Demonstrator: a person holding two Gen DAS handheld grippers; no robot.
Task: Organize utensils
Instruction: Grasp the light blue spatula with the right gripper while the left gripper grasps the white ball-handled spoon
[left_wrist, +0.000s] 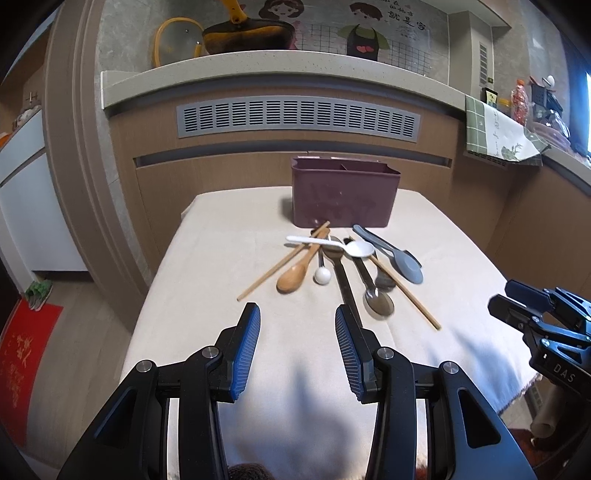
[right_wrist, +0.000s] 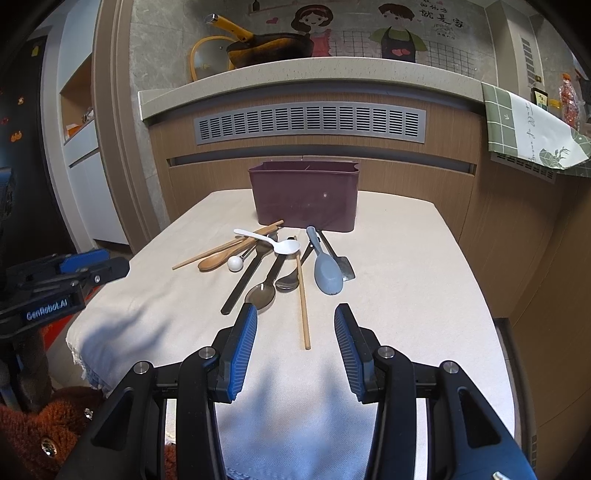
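Nothing looks sorted yet: the utensils lie in a loose, crossing heap on the cloth-covered table (left_wrist: 221, 258), and the dark purple holder (left_wrist: 345, 195) standing just behind them at 12 o'clock shows no handle rising above its rim, though its inside is mostly hidden. So the whole job appears to be ahead. The left gripper (left_wrist: 297, 332) hovers short of the pile with its blue pads apart and nothing between them; the right gripper (right_wrist: 295, 332) likewise stands wide and empty, its tips near the closest pieces. In the left view, the wooden spoon (left_wrist: 295, 277) runs its long axis from bowl at 7 o'clock to handle at 1 o'clock, toward the holder. The white spoon (left_wrist: 332, 245) lies nearly crosswise on top, bowl at 3 o'clock. The grey spoon (left_wrist: 402, 262) points its bowl to 4 o'clock, handle to 10 o'clock. One chopstick (left_wrist: 280, 262) parallels the wooden spoon; the other (left_wrist: 406, 295) slants toward 4 o'clock. The metal spoon (left_wrist: 378, 301) has its bowl nearest the grippers, at 6 o'clock. A small white ball-ended scoop (left_wrist: 322, 275) sits beside the wooden spoon.
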